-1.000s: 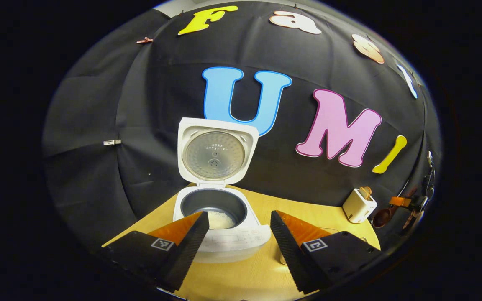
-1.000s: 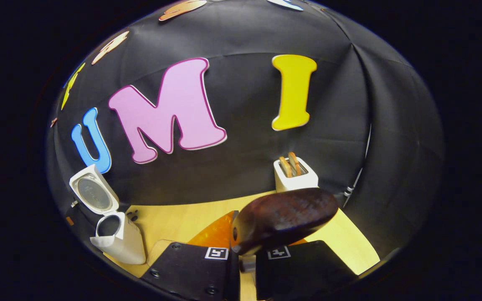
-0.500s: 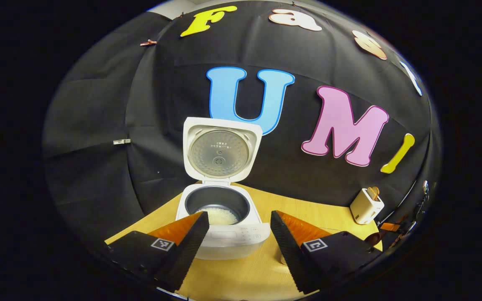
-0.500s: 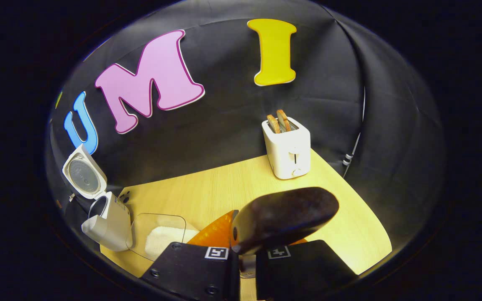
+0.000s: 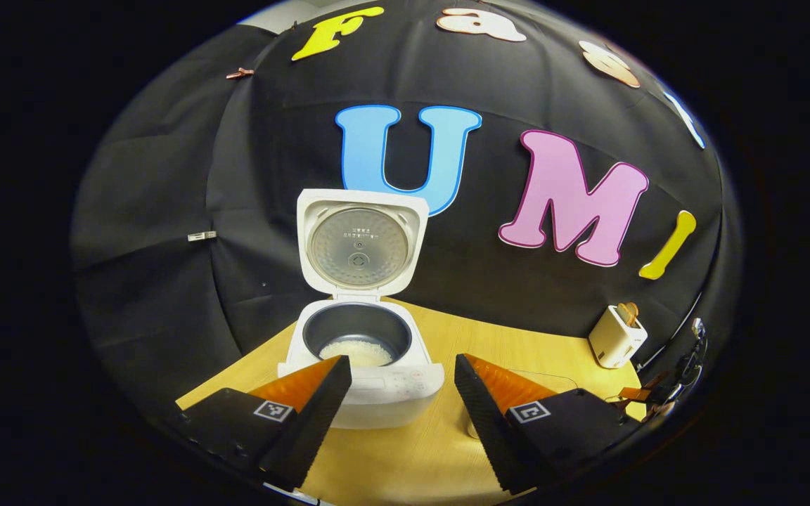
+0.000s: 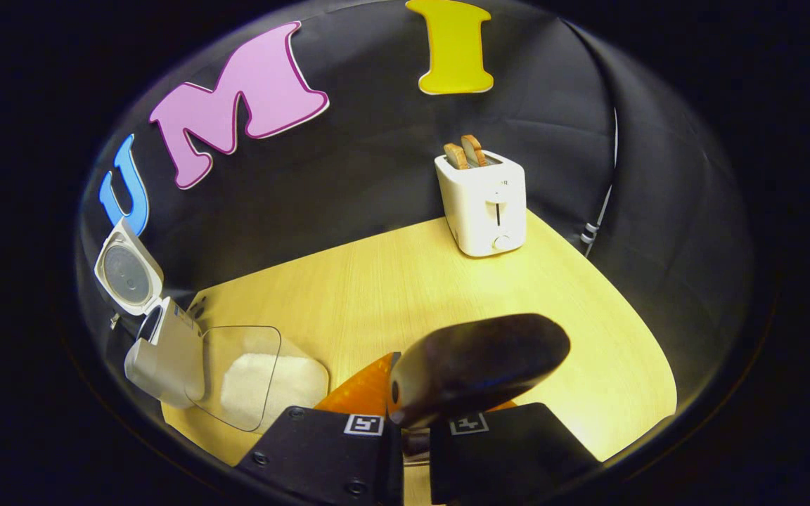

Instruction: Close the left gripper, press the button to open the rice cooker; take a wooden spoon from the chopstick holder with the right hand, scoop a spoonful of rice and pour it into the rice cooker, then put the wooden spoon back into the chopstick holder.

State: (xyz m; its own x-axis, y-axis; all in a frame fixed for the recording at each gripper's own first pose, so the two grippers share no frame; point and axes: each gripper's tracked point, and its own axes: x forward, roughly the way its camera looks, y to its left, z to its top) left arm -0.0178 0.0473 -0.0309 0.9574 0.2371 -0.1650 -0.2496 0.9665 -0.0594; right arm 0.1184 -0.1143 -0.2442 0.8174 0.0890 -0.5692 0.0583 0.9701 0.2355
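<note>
Since a second ago the right gripper (image 6: 405, 429) has tipped down: clear rice container (image 6: 250, 376) at eight o'clock. It pinches the wooden spoon (image 6: 479, 365). The left gripper (image 5: 401, 383) stays spread before the open rice cooker (image 5: 363, 351).

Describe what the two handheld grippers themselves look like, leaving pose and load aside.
Left gripper: two wedge-shaped fingers with ribbed inner faces, on dark blocks, each with a square black-and-white marker. Right gripper: dark blocks with the same square markers and visible screw heads.

Obstacles: rice cooker (image 5: 361, 379) with raised lid (image 5: 359, 242) at left, clear rice container (image 6: 254, 376) just beside it, toaster (image 6: 484, 204) at rear; open bench (image 6: 405, 281) lies between container and toaster.
</note>
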